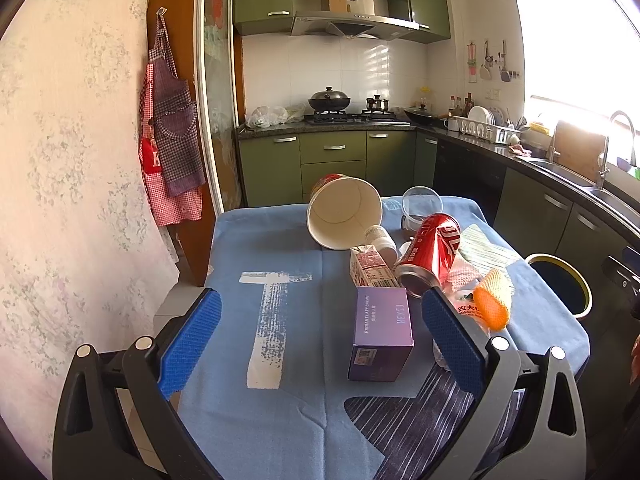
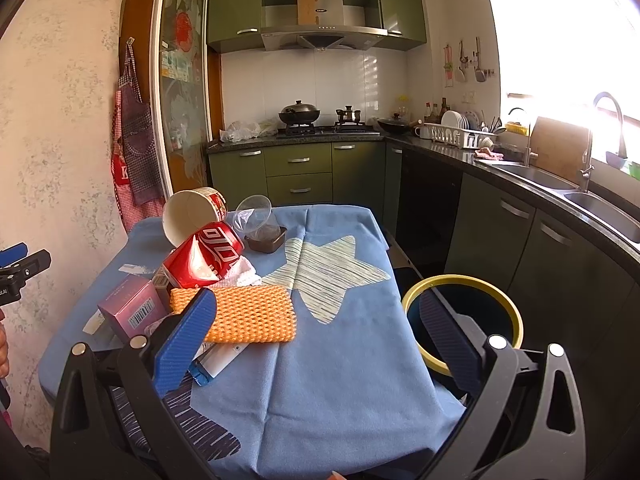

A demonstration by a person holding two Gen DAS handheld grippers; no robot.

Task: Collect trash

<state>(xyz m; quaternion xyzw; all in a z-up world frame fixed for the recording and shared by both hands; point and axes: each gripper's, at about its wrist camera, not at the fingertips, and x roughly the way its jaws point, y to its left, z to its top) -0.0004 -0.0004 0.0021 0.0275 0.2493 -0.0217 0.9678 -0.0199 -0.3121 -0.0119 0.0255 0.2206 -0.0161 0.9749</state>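
Both grippers, left (image 1: 320, 336) and right (image 2: 316, 340), gape empty above the blue cloth (image 1: 280, 420); purple box (image 1: 382, 332), crushed can (image 1: 434, 258), orange netting (image 2: 240, 318) crowd together, bin (image 2: 464, 320) alongside.

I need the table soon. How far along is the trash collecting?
Nothing looks binned yet, though the bin's inside is too dark to tell. Nothing is in hand: both the left tool and right tool are open. Left on the table: red can, paper cup, purple box, orange foam net, milk carton.
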